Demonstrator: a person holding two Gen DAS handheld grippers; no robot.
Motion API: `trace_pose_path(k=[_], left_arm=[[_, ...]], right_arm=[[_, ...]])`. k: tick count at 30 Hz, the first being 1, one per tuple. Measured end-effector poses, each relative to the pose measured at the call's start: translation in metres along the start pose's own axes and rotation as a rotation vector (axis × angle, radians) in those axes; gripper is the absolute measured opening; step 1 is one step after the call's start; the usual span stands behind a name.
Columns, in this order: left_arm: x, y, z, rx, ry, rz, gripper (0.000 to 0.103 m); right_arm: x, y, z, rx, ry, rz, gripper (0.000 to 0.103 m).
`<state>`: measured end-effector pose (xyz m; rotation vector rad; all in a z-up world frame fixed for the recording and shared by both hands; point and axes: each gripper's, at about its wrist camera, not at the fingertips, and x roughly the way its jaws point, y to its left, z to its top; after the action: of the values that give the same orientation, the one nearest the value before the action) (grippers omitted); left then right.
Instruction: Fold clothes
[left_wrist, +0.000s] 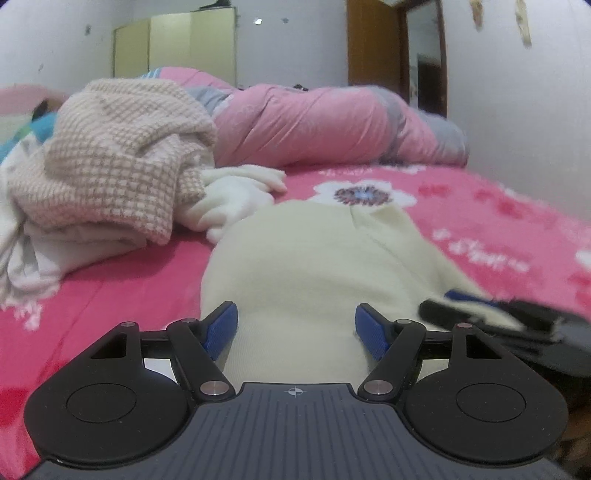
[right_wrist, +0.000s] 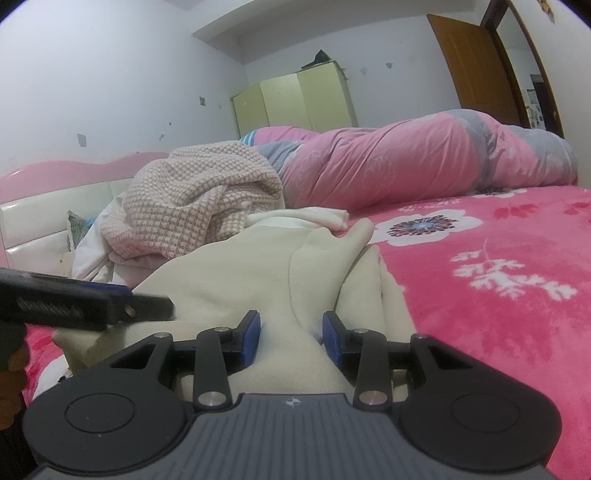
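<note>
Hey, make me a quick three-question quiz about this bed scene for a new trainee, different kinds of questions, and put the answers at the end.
1. True or false: the left gripper is shut on the cream garment.
2. What lies directly under both grippers? A) the checked knit blanket B) the cream garment C) the rolled pink quilt
3. Fill in: the pile of unfolded clothes topped by the checked knit blanket sits to the ___ of the cream garment in both views.

Key
1. False: its jaws stand apart, as do those of the right gripper.
2. B
3. left
</note>
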<state>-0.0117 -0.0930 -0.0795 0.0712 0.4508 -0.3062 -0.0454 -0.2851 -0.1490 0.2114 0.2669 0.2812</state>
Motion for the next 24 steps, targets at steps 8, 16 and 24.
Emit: trace_pose_path(k=[8,16,24], left_arm=[[-0.031,0.031,-0.001,-0.049,-0.058,-0.011,0.071],[-0.054,0.065,-0.027,-0.095,-0.053,-0.062,0.071],[-0.053,0.042,-0.039,0.078,-0.053,-0.173,0.071]], right_arm=[[0.003,-0.001,0.01,0.028,0.059,-0.002,0.041],[-0.018,0.013,0.05,-0.031,0.094,-0.044,0.042],[-0.014,0.055,0.087,-0.123,0.078,0.01,0.036]])
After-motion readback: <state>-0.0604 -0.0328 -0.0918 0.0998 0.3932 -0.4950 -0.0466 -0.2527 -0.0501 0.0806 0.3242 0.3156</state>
